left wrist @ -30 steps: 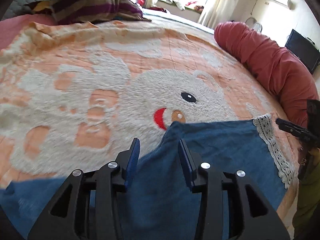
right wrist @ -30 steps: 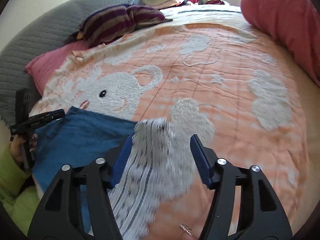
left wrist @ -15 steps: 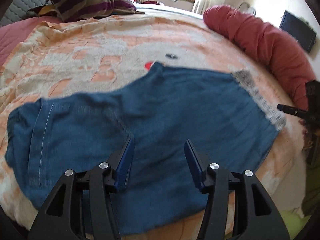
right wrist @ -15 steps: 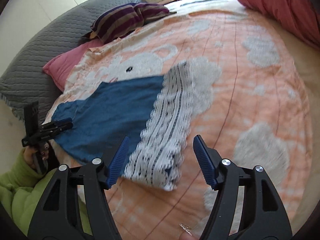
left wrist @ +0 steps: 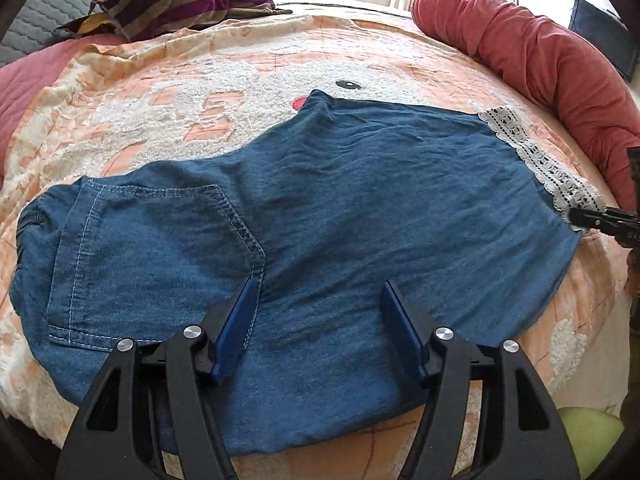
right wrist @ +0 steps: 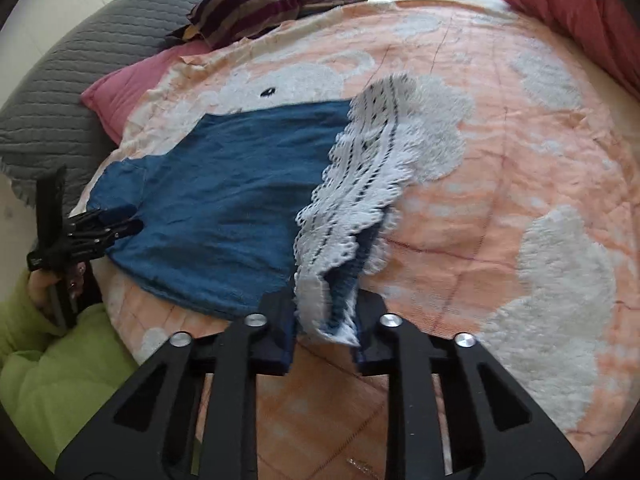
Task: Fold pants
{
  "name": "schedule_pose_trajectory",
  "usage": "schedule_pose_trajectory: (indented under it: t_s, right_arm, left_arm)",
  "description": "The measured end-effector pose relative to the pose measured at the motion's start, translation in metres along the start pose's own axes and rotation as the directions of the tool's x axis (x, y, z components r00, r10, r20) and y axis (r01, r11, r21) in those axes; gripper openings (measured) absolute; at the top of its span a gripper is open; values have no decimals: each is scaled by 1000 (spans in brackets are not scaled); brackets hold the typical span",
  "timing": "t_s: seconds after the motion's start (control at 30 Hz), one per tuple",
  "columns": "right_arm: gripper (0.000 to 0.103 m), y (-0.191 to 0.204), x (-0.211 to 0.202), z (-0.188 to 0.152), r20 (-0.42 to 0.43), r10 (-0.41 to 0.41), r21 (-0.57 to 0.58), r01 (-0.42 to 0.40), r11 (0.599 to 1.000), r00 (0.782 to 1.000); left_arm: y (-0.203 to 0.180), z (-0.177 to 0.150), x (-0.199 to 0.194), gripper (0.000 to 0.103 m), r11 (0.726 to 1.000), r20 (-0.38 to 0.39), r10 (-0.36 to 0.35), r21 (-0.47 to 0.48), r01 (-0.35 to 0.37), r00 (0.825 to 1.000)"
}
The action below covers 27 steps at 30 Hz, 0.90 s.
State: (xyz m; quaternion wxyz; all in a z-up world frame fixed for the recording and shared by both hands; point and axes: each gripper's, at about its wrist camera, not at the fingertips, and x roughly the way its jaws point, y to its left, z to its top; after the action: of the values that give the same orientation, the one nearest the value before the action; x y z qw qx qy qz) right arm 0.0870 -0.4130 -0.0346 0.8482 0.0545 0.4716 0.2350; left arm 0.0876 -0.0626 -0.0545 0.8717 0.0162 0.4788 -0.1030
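The pants (left wrist: 320, 216) lie spread across the near part of the bed, on the orange blanket (left wrist: 360, 60) with the white bear pattern. They are blue denim, waistband and back pocket (left wrist: 160, 240) toward the left of the left wrist view, the leg running out to a white lace hem (right wrist: 360, 184) on the right.

The right tool (right wrist: 324, 320) has its jaws closing on the near corner of that lace hem: the trim bunches up between the two pads and lifts a little off the blanket. The left tool (left wrist: 316, 328) hovers over the middle of the denim near the pocket's corner, its jaws opening, with cloth beneath them but nothing pinched between them.

This looks like the start of a fold: the garment is laid flat and one hand is taking hold of the leg end. Next, the left tool probably needs its own grip, on the near edge or the waist side, so that both hands can carry the hem over toward the waistband. The lace is soft and loose, so a shallow pinch could slip.

Farther out sit a striped pillow (left wrist: 180, 0), a red bolster (left wrist: 540, 64) and a grey headboard (right wrist: 60, 88).
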Motion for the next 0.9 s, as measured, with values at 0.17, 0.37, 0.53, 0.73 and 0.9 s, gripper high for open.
schedule_pose_trajectory:
  t_s: [0.17, 0.37, 0.53, 0.73, 0.9]
  right_arm:
    - [13, -3, 5, -8, -33, -57, -4, 57, 998, 998]
    - [26, -16, 0, -10, -27, -75, 40, 76, 996, 997]
    - [37, -18, -16, -9, 11, -113, 41, 113, 993, 994]
    - [57, 2, -38, 4, 125, -139, -1, 140, 990, 982]
    - [69, 32, -36, 17, 182, -103, -77, 119, 990, 978]
  left_arm:
    - [3, 1, 2, 64, 1000, -5, -13, -14, 13, 1000]
    - [4, 2, 2, 64, 1000, -4, -16, -16, 16, 1000]
    - [4, 1, 0, 66, 1000, 5, -19, -18, 19, 1000]
    - [6, 3, -15, 74, 999, 43, -5, -41, 7, 999]
    - [-4, 7, -27, 74, 1000, 70, -7, -22, 9, 998]
